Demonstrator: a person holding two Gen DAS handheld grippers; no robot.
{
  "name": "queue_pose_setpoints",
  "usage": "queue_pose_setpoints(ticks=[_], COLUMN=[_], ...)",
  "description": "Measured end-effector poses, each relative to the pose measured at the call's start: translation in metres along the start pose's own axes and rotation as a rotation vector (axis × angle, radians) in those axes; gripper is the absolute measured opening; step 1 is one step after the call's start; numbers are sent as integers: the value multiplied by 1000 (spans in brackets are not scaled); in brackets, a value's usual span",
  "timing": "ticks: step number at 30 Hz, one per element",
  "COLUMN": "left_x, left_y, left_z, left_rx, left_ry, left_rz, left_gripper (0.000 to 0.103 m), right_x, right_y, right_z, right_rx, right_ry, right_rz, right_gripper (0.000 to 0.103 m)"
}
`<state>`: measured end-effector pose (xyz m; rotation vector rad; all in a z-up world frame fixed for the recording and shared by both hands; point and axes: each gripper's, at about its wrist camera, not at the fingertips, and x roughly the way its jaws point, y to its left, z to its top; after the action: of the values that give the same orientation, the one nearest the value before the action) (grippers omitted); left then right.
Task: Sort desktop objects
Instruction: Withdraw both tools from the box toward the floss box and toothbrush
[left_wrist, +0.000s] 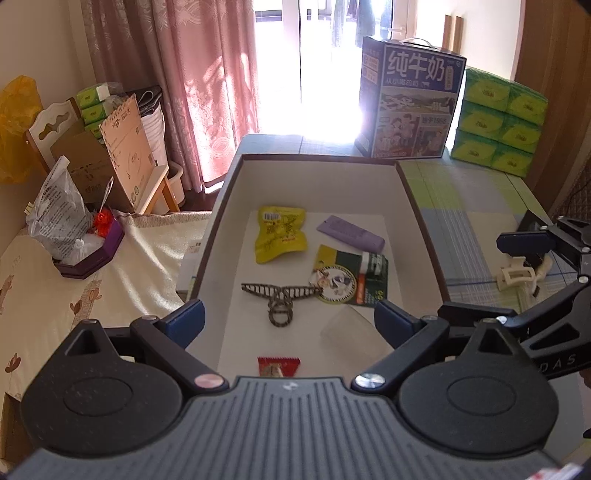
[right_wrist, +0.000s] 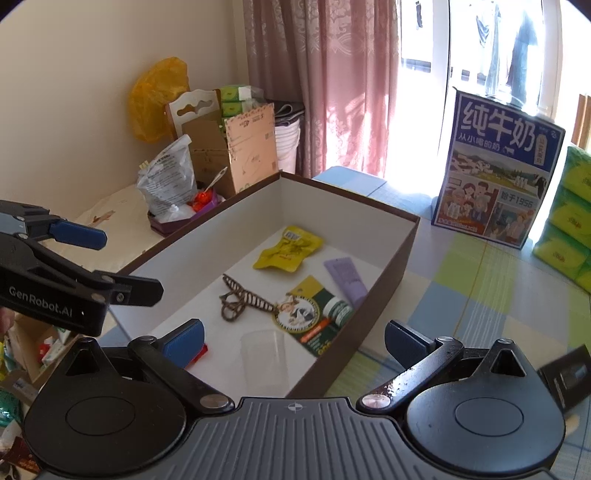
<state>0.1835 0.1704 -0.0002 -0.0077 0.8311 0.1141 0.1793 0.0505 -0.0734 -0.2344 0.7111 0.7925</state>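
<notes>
A brown box with white inside (left_wrist: 421, 206) (right_wrist: 391, 266) lies on the checked tablecloth. In it are a yellow snack packet (left_wrist: 281, 233) (right_wrist: 290, 247), a purple tube (left_wrist: 351, 233) (right_wrist: 345, 277), a green card with a small bottle (left_wrist: 354, 277) (right_wrist: 314, 314), a brown hair claw (left_wrist: 280, 299) (right_wrist: 240, 299), a clear cup (left_wrist: 343, 325) (right_wrist: 264, 358) and a red packet (left_wrist: 277, 365). My left gripper (left_wrist: 291, 321) (right_wrist: 127, 262) hovers open over the box's near end, nothing between its fingers. My right gripper (right_wrist: 295, 341) (left_wrist: 476, 277) is open above the box's near right corner, holding nothing. A white hair claw (left_wrist: 517, 275) lies on the cloth to the right.
A blue milk carton (left_wrist: 410, 107) (right_wrist: 498, 173) and stacked green tissue packs (left_wrist: 498, 122) (right_wrist: 569, 229) stand behind the box. A black flat object (right_wrist: 565, 376) lies on the cloth at right. Left of the table is a bed with a purple tray of bags (left_wrist: 88, 254) and cardboard boxes (left_wrist: 122, 158).
</notes>
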Motion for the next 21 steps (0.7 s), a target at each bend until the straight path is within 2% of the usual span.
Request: queue_pose_setpoints(ticks=[12,21], left_x=[-36,-50], left_y=[-26,-41], left_z=[-28,-52], left_rx=[-25,-58], left_ry=[-5,18], left_rz=[3,17], left_gripper=[97,97], right_x=[-42,-58], right_y=[4,4], right_z=[-29,-52], right_rx=[43,26], right_ry=[-5,41], right_rz=[20,51], right_gripper=[101,101])
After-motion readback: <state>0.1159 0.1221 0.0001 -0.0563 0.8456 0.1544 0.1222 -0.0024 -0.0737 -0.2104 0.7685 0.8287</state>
